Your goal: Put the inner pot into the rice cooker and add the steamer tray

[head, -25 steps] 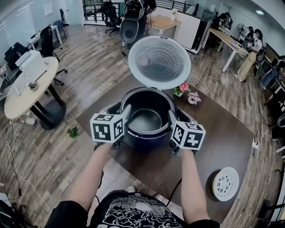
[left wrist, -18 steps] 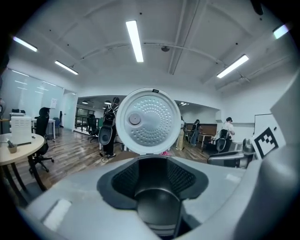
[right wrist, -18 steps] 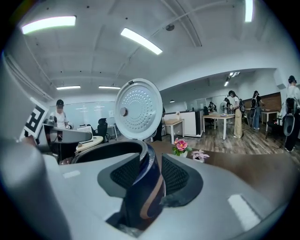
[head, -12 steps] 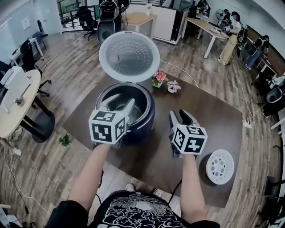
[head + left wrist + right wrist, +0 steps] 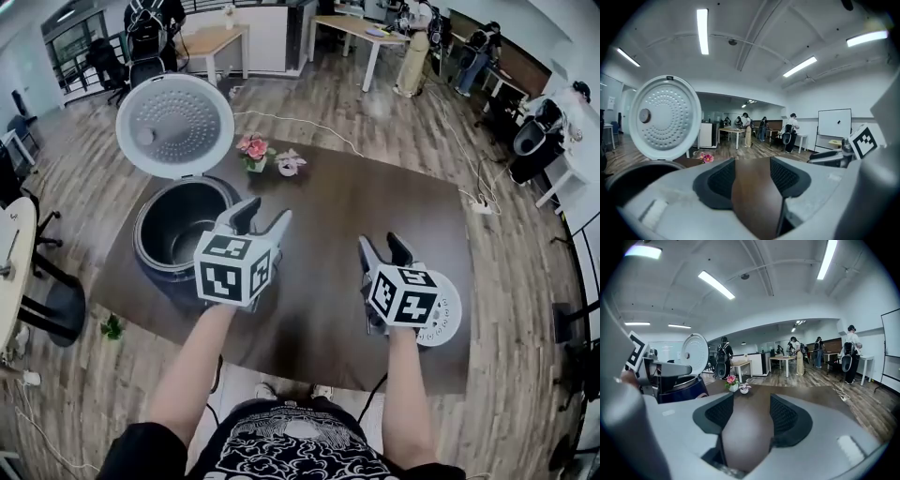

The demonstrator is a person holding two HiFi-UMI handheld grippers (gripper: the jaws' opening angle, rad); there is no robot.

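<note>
On the table point(image 5: 375, 202) sit one cooker point(image 5: 146, 261), one steamer tray point(image 5: 449, 311), two flowerpots point(image 5: 253, 154).

An open-plan office: rows of desks point(image 5: 214, 39) and wheeled office chairs point(image 5: 103, 61) far across a wood-plank floor point(image 5: 309, 103), a whiteboard point(image 5: 834, 123) on the right wall, strip lights point(image 5: 702, 30) overhead, people point(image 5: 799, 355) standing at the desks.

surface: dark brown rectangular wooden bench point(image 5: 347, 216) | left end: dark blue round rice cooker point(image 5: 155, 274), lid raised | far edge: pink potted flower point(image 5: 251, 150) beside pale potted flower point(image 5: 290, 162) | near right corner: white round perforated steamer tray point(image 5: 450, 314)
</note>
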